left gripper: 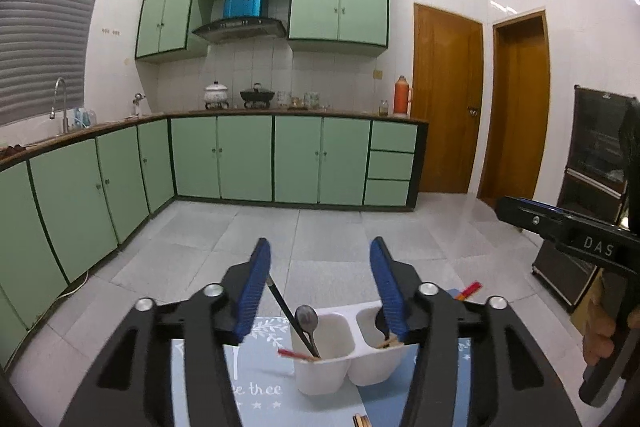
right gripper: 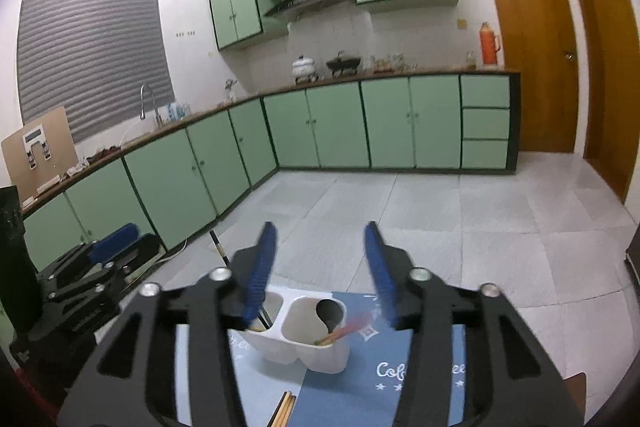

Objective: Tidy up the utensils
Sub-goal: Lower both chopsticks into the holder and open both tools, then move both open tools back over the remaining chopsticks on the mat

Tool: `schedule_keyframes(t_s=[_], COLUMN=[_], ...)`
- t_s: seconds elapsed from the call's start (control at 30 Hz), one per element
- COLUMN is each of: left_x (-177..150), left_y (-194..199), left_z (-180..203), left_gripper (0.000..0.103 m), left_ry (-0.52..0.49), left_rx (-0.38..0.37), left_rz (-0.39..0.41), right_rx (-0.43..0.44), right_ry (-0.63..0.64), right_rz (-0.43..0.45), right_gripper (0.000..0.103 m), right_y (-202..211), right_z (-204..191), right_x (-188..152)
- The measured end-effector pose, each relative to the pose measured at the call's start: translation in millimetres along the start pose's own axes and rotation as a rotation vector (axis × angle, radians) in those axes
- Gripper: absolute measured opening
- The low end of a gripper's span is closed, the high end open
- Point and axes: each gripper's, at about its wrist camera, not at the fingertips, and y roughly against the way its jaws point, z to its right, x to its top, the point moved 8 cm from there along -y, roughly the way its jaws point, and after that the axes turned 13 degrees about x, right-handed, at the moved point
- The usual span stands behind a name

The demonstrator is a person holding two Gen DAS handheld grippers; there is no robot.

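The left gripper (left gripper: 320, 283) hangs above the table with its blue-padded fingers (left gripper: 256, 291) spread wide and nothing between them. The right gripper (right gripper: 320, 267) is likewise parted and empty, raised over the same spot.

Below both stands the white plastic two-compartment utensil holder (left gripper: 344, 359), set on a pale blue printed placemat (left gripper: 256, 367). Seen from the left wrist, the nearer-left compartment holds a dark metal spoon (left gripper: 307, 319), bowl upward, and a long black chopstick (left gripper: 286, 311) that leans out to the left, its tip close beside the left gripper's left pad. A red-tipped wooden chopstick (left gripper: 294, 355) lies across that compartment's rim. The other compartment holds wooden sticks, partly hidden behind the right pad.

From the right wrist, the holder (right gripper: 296, 343) shows a red-ended chopstick (right gripper: 344, 333) leaning out of one cup, blurred. A pair of plain wooden chopsticks (right gripper: 284, 407) lies on the mat just in front of the holder. Another red-ended pair (left gripper: 470, 289) lies on the mat beyond the holder.

Around them are green kitchen cabinets (left gripper: 248, 159), an orange thermos (left gripper: 401, 95) on the counter, and two brown wooden doors (left gripper: 446, 103).
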Motion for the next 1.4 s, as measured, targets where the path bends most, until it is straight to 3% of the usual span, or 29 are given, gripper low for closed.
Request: schedule_keyframes(t_s=[0.07,0.23,0.4,0.7,1.0,1.17,1.4], left_x=[0,-24,-69,-179,-250,-280,-302], left_y=[14,49,74,88,95,102,107], left_z=[-5,-17,-28,-27,-17,-4,10], left_gripper=[0.066,0.068,0.068,0.068,0.068,0.068,0.068], left_ry=[0.013,0.037,0.028,-0.038,-0.044,-0.071,-0.084], left_rx=[0.004,-0.001,0.023,0.054,0.011,-0.013,-0.032], left_rz=[0.016,0.006,-0.057,-0.252,-0.401,-0.440,-0.473], right_rx=[-0.011,-0.044,-0.074,-0.088,-0.066,-0.071,-0.094], right_ry=[-0.008,-0.001,-0.030,-0.093,-0.112,-0.124,-0.139], right_rz=[0.029,0.050,0.013,-0.170,-0.332,-0.360,-0.347], right_gripper=[0.062,0.075,0.077,0.077,0.077,0.077,0.075], right_y=[18,58,82,82,77,85,97], right_z=[1,0,-5,-24,-50,-53,-43], right_x=[-7,-40,-96,-210,-293,-317,-317])
